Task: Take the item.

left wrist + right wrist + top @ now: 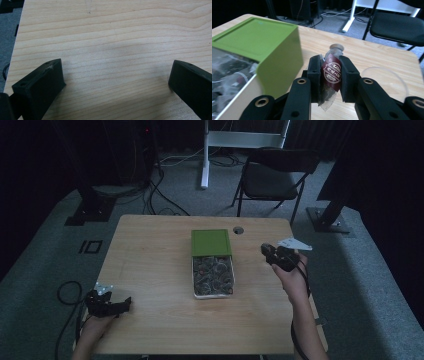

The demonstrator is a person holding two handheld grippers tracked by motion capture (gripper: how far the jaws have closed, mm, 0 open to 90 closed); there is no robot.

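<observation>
My right gripper [331, 72] is shut on a small clear packet with a dark red label [332, 72], squeezed between its two black jaws. In the high view that gripper [266, 251] hovers over the table's right side, just right of a box with a green lid [210, 241] and an open tray full of dark wrapped packets [213, 277]. The green lid [259, 42] looms at the left of the right gripper view. My left gripper [125, 304] rests at the near left corner, and its jaws [117, 82] stand wide apart over bare wood.
The wooden table [150, 270] has a round cable hole [238, 230] behind the box. A black folding chair [272, 177] and a white stand leg [204, 155] are on the carpet beyond. A cable loop [67, 292] lies off the left edge.
</observation>
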